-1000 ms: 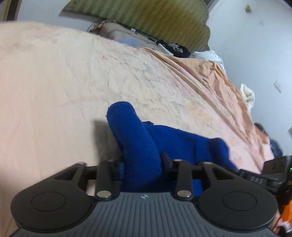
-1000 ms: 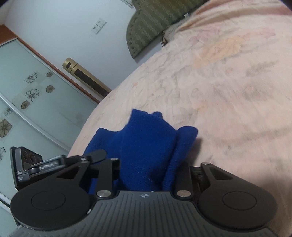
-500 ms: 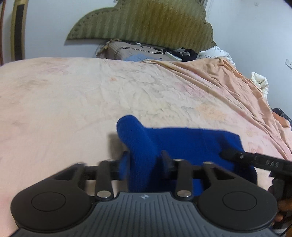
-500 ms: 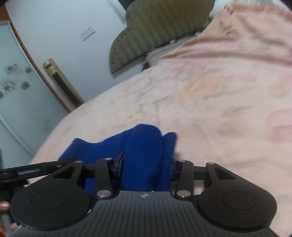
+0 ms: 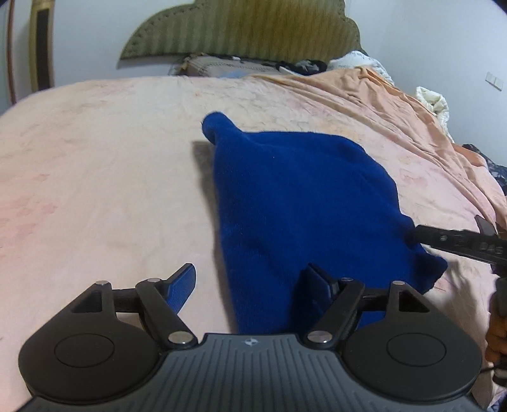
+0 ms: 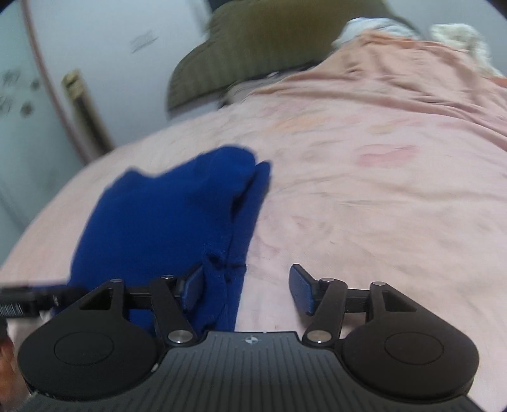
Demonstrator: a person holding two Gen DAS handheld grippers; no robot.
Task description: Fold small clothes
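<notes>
Your left tongs (image 5: 250, 286) and right tongs (image 6: 245, 286) are both released, flanking the blue garment (image 5: 304, 202) lying on the bed (image 5: 95, 177).

Fuzzy matt blue knit garment (image 5: 304, 202) on crinkled peach cloth bedsheet (image 5: 95, 177)

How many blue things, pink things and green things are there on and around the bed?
Blue: 1, the blue cloth
Pink: 1, the pink bedsheet
Green: 1, the green headboard
Total: 3
</notes>
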